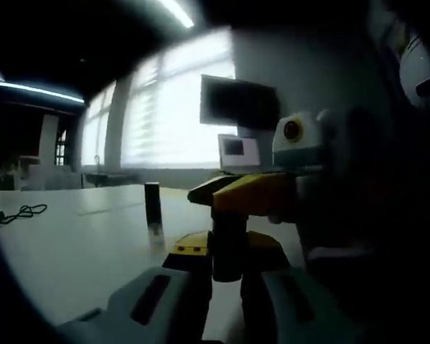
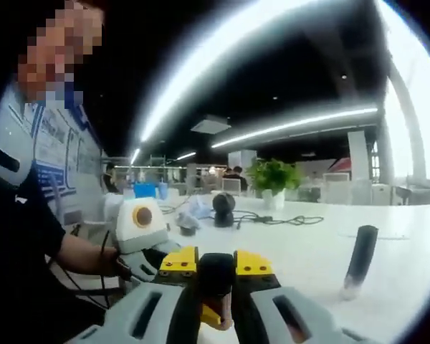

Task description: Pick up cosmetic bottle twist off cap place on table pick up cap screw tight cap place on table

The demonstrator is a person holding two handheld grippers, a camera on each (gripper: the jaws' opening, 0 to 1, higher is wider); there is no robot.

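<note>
Bottle [image 1: 228, 247], dark and upright, sits clamped between the yellow-tipped jaws of the left gripper [image 1: 226, 252] in the left gripper view, held above the white worktop [image 1: 79, 244]. The right gripper [image 1: 252, 192] comes in from the right of that view, its yellow jaws set over the bottle's top; whether they touch it I cannot tell. In the right gripper view the right gripper [image 2: 215, 266] has its jaws closed on a dark rounded piece, which looks like the bottle's top end or cap [image 2: 215, 272], though the two cannot be told apart here. The left gripper [image 2: 147, 251] shows just to the left of it, in a person's hand [image 2: 125, 265].

A second dark, slim bottle [image 1: 153, 208] stands on the worktop well apart from both grippers; in the right gripper view it appears at the right, leaning with the lens [image 2: 360, 259]. A black cable [image 1: 21, 212] lies farther off on the worktop. A monitor [image 1: 240, 104] and a laptop [image 1: 238, 152] stand behind, in front of bright windows. A potted plant [image 2: 274, 179] is across the worktop in the right gripper view.
</note>
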